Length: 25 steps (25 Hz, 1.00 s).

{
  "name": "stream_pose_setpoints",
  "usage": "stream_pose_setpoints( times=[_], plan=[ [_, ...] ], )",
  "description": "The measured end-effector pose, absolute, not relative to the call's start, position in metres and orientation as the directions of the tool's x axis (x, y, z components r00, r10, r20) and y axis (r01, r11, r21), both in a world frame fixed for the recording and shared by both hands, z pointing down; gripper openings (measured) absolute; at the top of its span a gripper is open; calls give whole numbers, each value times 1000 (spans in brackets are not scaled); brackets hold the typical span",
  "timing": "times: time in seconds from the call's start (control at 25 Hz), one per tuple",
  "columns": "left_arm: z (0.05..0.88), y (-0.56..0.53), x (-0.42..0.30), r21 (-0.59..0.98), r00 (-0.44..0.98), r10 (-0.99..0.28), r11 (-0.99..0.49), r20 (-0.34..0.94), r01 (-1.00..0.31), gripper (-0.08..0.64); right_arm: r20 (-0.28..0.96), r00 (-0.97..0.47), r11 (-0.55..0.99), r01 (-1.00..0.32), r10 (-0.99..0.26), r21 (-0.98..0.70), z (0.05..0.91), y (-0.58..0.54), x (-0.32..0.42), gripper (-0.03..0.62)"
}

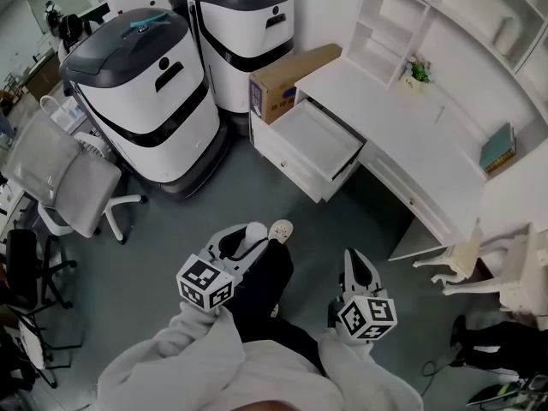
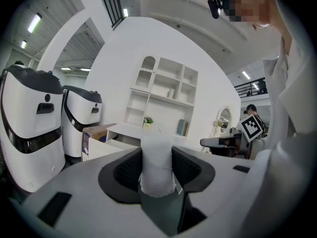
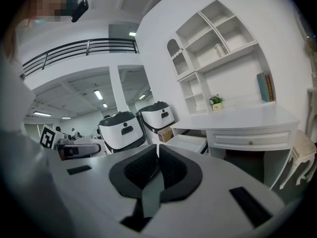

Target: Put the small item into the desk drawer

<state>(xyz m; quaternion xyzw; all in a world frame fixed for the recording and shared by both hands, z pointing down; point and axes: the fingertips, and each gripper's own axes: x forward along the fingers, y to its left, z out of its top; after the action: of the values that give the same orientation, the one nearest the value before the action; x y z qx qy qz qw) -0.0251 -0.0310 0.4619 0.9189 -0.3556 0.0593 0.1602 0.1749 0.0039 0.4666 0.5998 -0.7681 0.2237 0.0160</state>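
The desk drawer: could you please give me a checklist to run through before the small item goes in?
1. Drawer open: ok, pulled out of the desk.
2. Room inside the drawer: ok, it looks bare in the head view.
3. Small white item gripped: ok, pinched between the left tool's pads.
4. Right tool free: ok, shut with nothing in it.
5. Drawer within reach: probably not ok, it lies well ahead of both tools across the floor.

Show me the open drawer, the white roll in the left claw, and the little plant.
open drawer (image 1: 318, 137), head view, bare bottom.
white roll (image 2: 157, 162), left gripper view, its middle.
plant (image 1: 418, 70), head view, its leaves.
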Motion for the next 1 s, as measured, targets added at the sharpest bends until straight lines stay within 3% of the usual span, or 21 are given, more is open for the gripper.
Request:
stream_pose_setpoints(
  times=[1.0],
  plan=[
    [427,-262,22,279,786,-598,-737,154,-616,187,260,-208,119,-940,-943,-320,424,-207,220,38]
  ],
)
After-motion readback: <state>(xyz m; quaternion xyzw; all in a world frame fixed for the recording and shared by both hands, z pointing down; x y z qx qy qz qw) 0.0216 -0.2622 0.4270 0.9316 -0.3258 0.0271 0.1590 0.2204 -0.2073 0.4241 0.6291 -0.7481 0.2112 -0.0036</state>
